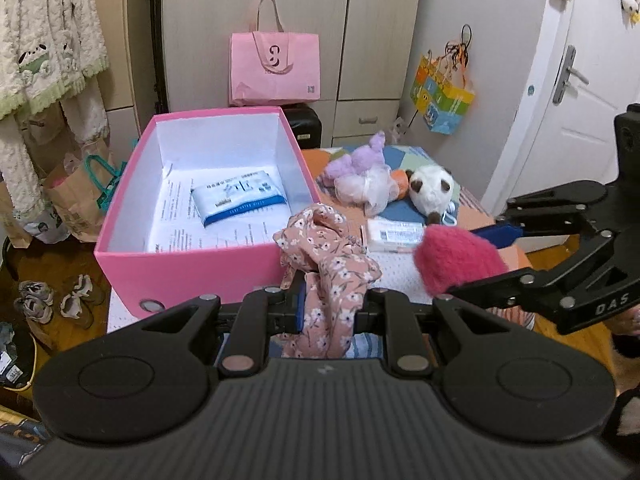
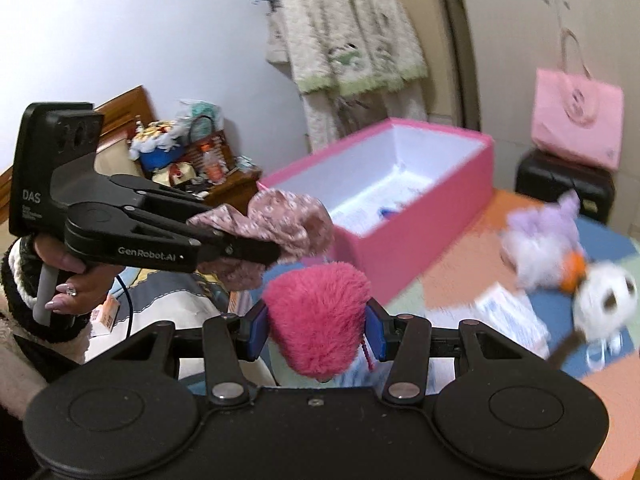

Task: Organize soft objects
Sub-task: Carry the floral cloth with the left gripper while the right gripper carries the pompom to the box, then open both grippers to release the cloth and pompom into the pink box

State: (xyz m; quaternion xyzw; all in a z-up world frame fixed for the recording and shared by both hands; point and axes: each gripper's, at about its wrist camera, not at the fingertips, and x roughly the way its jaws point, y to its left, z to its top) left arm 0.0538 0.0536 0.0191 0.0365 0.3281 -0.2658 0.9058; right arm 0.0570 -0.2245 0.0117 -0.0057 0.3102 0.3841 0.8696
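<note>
My left gripper (image 1: 330, 304) is shut on a pink floral cloth (image 1: 328, 256) and holds it just in front of the open pink box (image 1: 192, 264). The cloth also shows in the right wrist view (image 2: 280, 232), clamped in the left gripper (image 2: 276, 254). My right gripper (image 2: 316, 326) is shut on a fuzzy magenta plush (image 2: 316, 316), also seen in the left wrist view (image 1: 456, 260) to the right of the cloth. The box (image 2: 420, 240) holds papers and a blue-white tissue pack (image 1: 240, 200). A purple plush (image 1: 360, 172) and a white panda-like plush (image 1: 432, 188) lie on the bed.
A white packet (image 1: 394, 234) lies on the bed behind the magenta plush. A pink tote bag (image 1: 276, 68) stands on a black case behind the box. Paper bags (image 1: 76, 200) and shoes (image 1: 52, 300) are on the floor at left. A door (image 1: 580, 80) is at right.
</note>
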